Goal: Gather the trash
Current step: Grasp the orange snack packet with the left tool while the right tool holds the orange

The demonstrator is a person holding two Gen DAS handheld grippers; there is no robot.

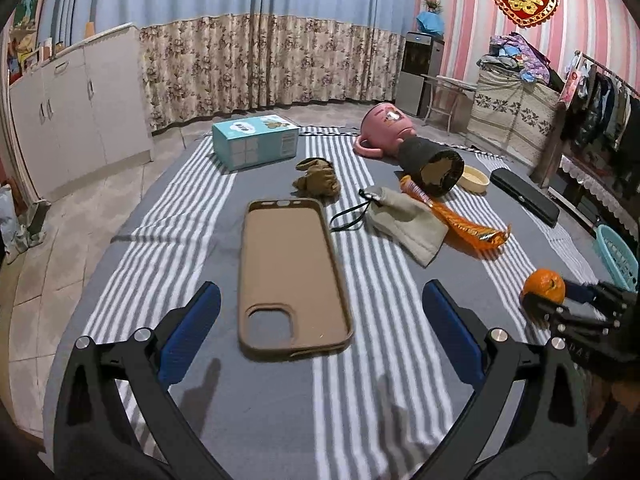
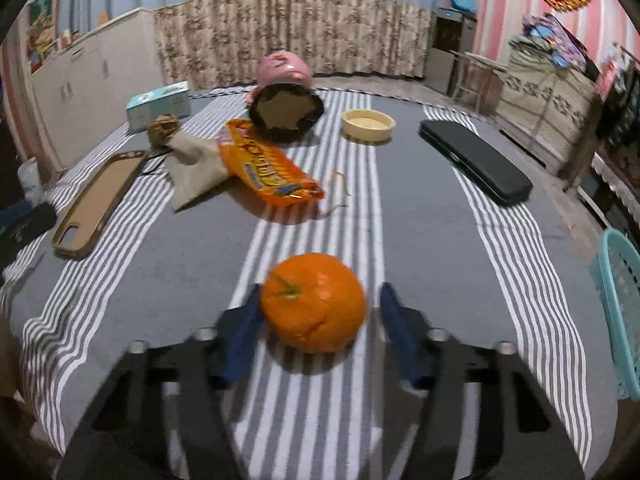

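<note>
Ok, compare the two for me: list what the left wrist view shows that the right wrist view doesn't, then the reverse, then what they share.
Only the left wrist view: the left gripper from behind, open, its fingers flanking the near end of the phone case.

Only the right wrist view: the right gripper from behind, open around the orange, one pad touching it and the other standing apart.

Both: the orange, the phone case, the orange snack wrapper, the pink cup, the turquoise basket and the striped cloth.

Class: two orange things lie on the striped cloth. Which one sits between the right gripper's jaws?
The round orange fruit, stalk showing, sits between the right gripper jaws. The other, the flat orange snack wrapper, lies farther off, by the grey pouch.
</note>
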